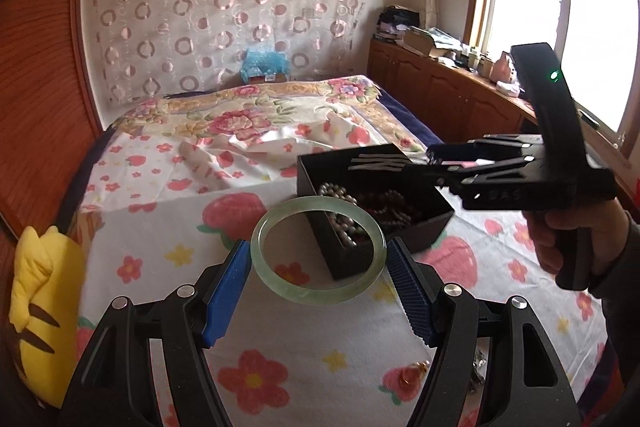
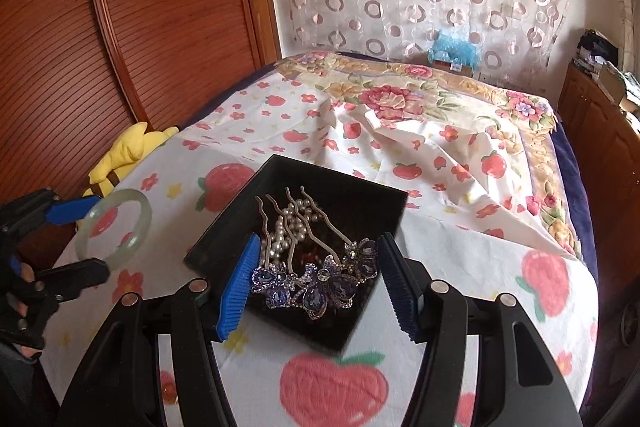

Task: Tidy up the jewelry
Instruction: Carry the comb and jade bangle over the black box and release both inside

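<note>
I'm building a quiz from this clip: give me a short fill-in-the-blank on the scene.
1. The left claw holds a pale green ____.
2. The purple jeweled hairpin sits between the ____ claw's pads.
3. The pearls lie inside a ____ box.

Missing words: bangle; right; black
</note>
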### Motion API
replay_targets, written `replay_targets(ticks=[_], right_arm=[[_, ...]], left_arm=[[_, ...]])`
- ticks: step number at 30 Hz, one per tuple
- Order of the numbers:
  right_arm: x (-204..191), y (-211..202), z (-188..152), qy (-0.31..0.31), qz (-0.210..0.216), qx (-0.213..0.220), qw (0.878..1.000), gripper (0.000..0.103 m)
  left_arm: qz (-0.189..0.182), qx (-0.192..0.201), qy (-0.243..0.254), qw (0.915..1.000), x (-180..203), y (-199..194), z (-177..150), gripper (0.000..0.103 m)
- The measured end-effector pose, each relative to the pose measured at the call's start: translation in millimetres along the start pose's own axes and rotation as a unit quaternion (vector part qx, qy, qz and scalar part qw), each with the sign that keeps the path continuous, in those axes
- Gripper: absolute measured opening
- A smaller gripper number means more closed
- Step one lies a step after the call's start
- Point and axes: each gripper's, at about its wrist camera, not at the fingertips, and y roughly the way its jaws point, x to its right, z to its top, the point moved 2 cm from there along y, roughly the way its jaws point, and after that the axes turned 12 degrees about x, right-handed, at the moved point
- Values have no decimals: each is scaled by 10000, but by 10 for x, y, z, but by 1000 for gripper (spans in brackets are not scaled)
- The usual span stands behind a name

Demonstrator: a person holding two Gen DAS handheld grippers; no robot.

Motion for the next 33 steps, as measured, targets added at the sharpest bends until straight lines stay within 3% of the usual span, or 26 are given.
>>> replay_targets(ticks=[13,33], right_arm=[[128,15,10,180,-16,34,9998,67],[692,-437,-409,453,-405,84,9981,67]], left_arm=[[40,-56,40,10000,12,276,205,67],[102,-526,525,9972,451,1051,238,67]])
